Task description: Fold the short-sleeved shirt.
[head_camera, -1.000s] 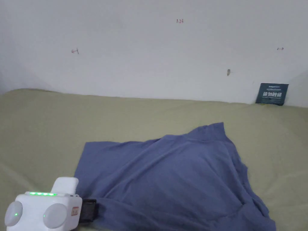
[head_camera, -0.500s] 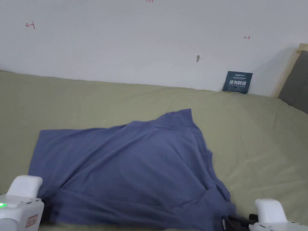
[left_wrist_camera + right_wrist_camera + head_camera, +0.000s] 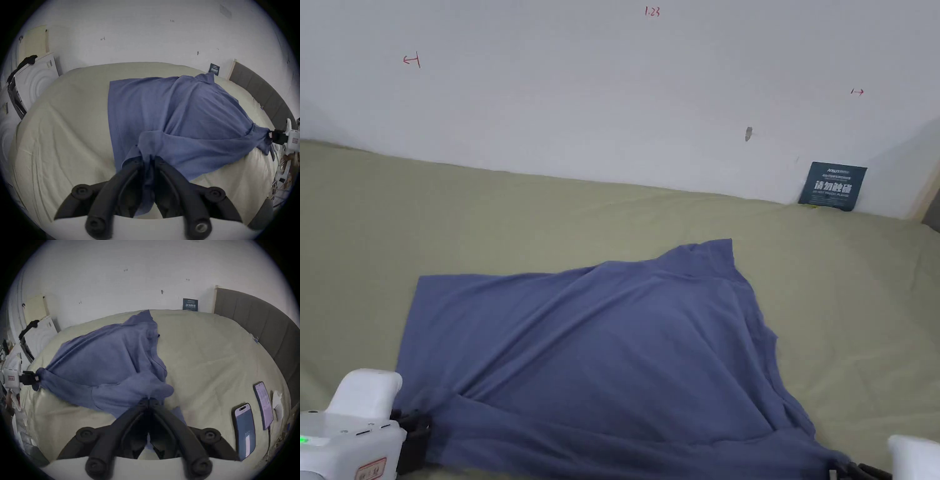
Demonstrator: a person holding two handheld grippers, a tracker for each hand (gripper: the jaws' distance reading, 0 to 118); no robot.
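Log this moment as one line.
left tongs: shut on shirt | right tongs: shut on shirt | shirt: near edge lifted, rest on bed

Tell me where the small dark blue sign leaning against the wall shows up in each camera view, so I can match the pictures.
Head view: the small dark blue sign stands at the right, where the white wall meets the bed.
Left gripper view: upper right, beyond the blue short-sleeved shirt, beside the grey padded headboard.
Right gripper view: upper middle-right, left of the headboard.
Shared landmark: the shirt's raised far corner points toward the sign.
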